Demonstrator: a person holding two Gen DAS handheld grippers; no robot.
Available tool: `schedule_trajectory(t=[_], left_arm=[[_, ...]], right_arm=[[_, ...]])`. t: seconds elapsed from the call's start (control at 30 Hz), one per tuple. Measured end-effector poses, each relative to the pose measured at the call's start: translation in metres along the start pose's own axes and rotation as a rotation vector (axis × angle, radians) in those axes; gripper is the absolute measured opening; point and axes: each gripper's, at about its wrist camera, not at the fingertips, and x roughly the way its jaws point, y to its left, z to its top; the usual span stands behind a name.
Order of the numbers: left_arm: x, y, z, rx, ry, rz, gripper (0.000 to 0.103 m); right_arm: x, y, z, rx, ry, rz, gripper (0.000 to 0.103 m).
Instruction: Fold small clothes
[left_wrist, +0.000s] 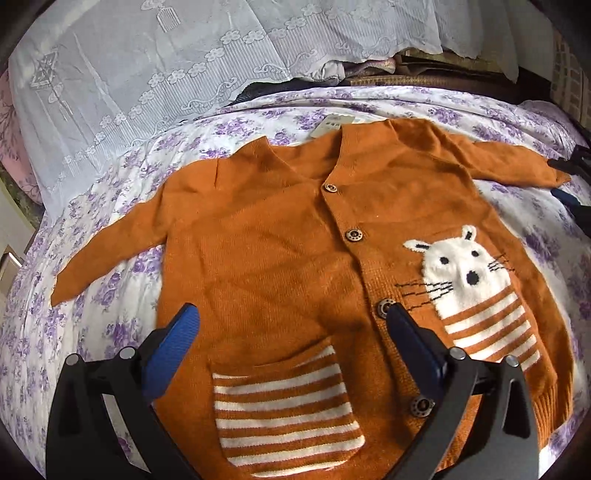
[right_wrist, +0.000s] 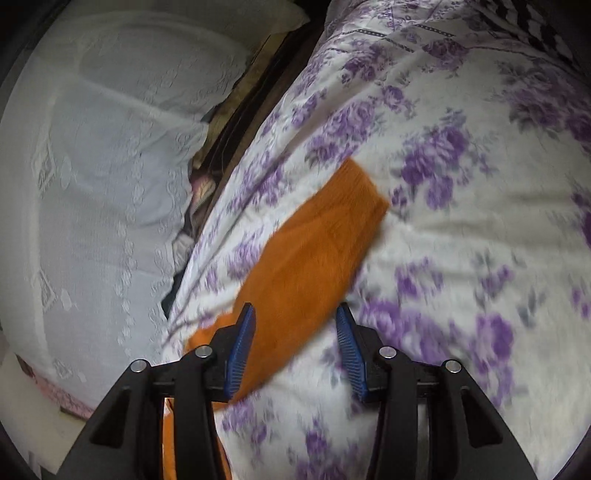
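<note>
A bed (left_wrist: 461, 107) covered with a white sheet printed with purple flowers carries the things. An orange knitted cardigan (left_wrist: 280, 243) lies flat on it, front up and buttoned, both sleeves spread out to the sides. A paper tag (left_wrist: 330, 124) at its collar rests on the sheet. In the right wrist view one orange sleeve (right_wrist: 314, 251) lies across the flowered sheet (right_wrist: 461, 229), blurred.

An orange cardigan (left_wrist: 295, 236) is lying flat mid-frame on a floral sheet (left_wrist: 122, 317), the left gripper (left_wrist: 291, 317) gaping over its hem.
</note>
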Motion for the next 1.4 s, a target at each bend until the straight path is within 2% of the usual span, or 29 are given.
schedule_trajectory(t=[0.07,0.1,0.3,0.33,0.4,0.43,0.47,0.53,0.63,0.8,0.87,0.9,0.97,1.03,1.4], left_arm=[[0.003,0.000,-0.001,0.001,0.013,-0.003,0.098],[0.005,-0.001,-0.001,0.002,0.019,-0.003,0.098],[0.012,-0.001,-0.002,0.000,0.035,-0.008,0.098],[0.012,-0.001,-0.002,0.000,0.036,-0.009,0.098],[0.012,0.001,-0.001,-0.003,0.038,-0.010,0.098],[0.011,0.002,-0.001,-0.005,0.038,-0.006,0.098],[0.008,0.005,0.001,-0.007,0.033,0.005,0.098],[0.002,0.014,0.006,-0.021,0.016,0.014,0.098],[-0.006,0.039,0.015,-0.048,0.006,0.012,0.098],[0.007,0.094,0.006,-0.083,-0.033,0.155,0.098],[0.027,0.118,-0.005,-0.168,0.011,0.145,0.098],[0.041,0.130,-0.008,-0.225,0.074,0.120,0.098],[0.053,0.146,-0.008,-0.303,0.137,0.039,0.098],[0.054,0.157,-0.008,-0.354,0.126,0.016,0.098],[0.061,0.151,-0.006,-0.320,0.137,0.039,0.099]], right_arm=[[0.002,0.000,0.006,-0.007,-0.023,0.096,0.067],[0.001,0.000,0.008,-0.005,-0.045,0.138,0.071],[0.011,0.005,0.015,-0.003,-0.074,0.112,0.074],[0.012,0.005,0.016,-0.010,-0.069,0.101,0.071],[0.017,0.003,0.017,-0.019,-0.048,0.032,0.048],[0.023,0.002,0.017,-0.011,-0.041,0.005,0.021],[0.025,-0.006,0.018,0.023,-0.034,-0.009,0.003],[0.026,-0.018,0.021,0.091,-0.029,0.049,0.004],[0.026,-0.012,0.019,0.045,-0.038,0.032,0.006],[0.022,0.008,0.016,-0.024,-0.041,0.077,0.006],[0.019,0.023,0.013,-0.086,-0.044,0.086,0.005],[0.017,0.030,0.011,-0.115,-0.044,0.092,0.005],[0.014,0.045,0.005,-0.174,-0.045,0.104,0.005],[0.013,0.062,-0.001,-0.227,-0.044,0.117,0.005],[0.030,0.144,-0.045,-0.404,0.038,0.187,0.005]])
